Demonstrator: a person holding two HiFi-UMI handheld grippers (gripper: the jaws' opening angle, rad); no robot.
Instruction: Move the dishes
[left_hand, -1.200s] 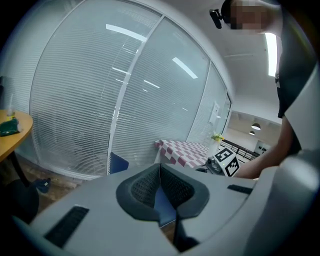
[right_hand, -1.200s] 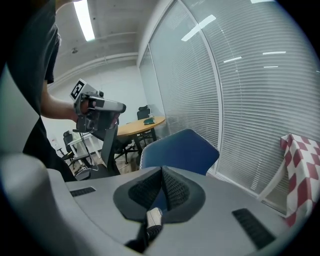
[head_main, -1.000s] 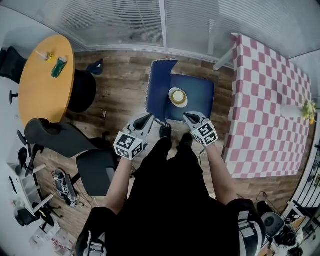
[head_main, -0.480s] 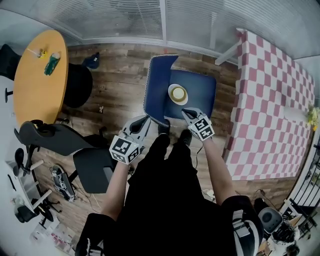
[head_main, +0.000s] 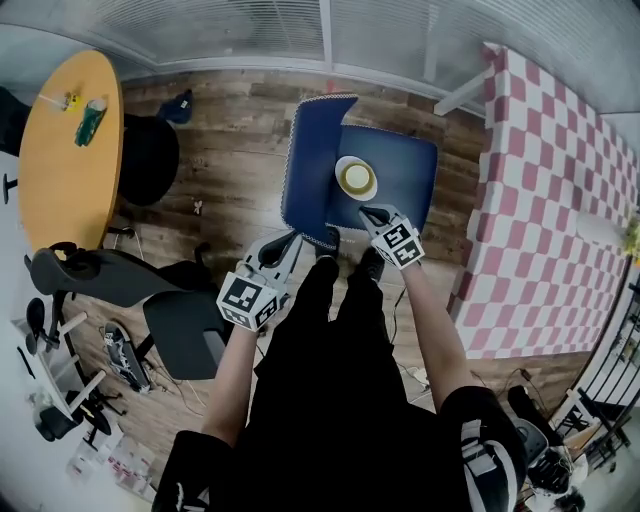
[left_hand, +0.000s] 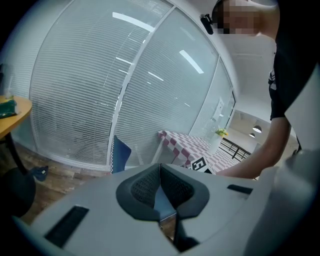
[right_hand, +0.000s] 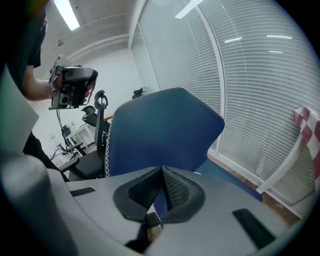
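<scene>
The right gripper (head_main: 368, 213) is clenched on nothing, jaws pressed together. It points down at the near edge of the blue chair (head_main: 408, 190) and stops just short of the dish (head_main: 356, 178). The left gripper (head_main: 290, 240), likewise clenched and empty, hangs off the chair beside the near end of its backrest (head_main: 305, 170). The dish, white with a yellowish middle, lies flat on the chair's seat close to the backrest, facing up. Being round, it shows no long axis. A checked surface (head_main: 540, 200) stands on the chair's far side from the backrest.
</scene>
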